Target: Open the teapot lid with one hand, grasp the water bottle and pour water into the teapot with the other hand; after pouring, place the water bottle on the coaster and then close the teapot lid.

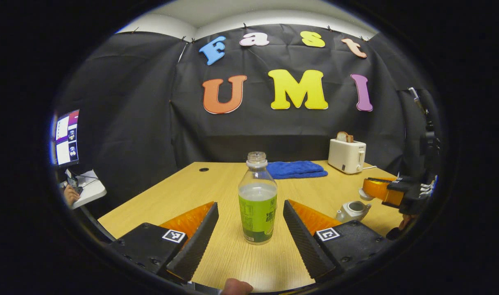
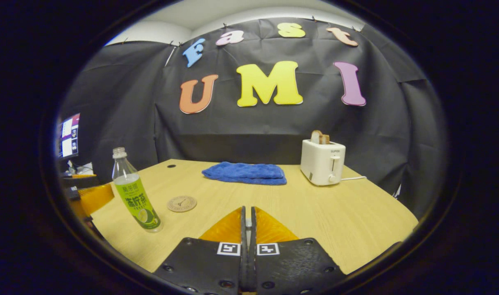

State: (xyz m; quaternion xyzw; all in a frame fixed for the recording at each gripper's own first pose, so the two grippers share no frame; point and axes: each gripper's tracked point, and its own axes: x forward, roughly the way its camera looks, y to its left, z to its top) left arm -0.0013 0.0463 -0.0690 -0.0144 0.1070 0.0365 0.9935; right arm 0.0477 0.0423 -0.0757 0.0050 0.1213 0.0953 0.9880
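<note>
Water bottle point(image 1: 257, 200): uncapped, upright on the worktop point(image 1: 216, 254), between the spread fingers of the left gripper point(image 1: 250, 229), touching neither.
Teapot point(image 1: 353, 210): lidless, right of the bottle in the left gripper view.
Right gripper point(image 2: 246, 223): fingers pressed together; in the left gripper view it holds the lid point(image 1: 365, 193) above the teapot.
Coaster point(image 2: 182, 203): near the bottle.
Blue towel point(image 2: 245, 173), toaster point(image 2: 322, 162): far edge.

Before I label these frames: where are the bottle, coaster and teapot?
bottle point(image 1: 257, 213): left gripper view, on its label.
coaster point(image 2: 182, 203): right gripper view, its top face.
teapot point(image 1: 353, 211): left gripper view, its body.
</note>
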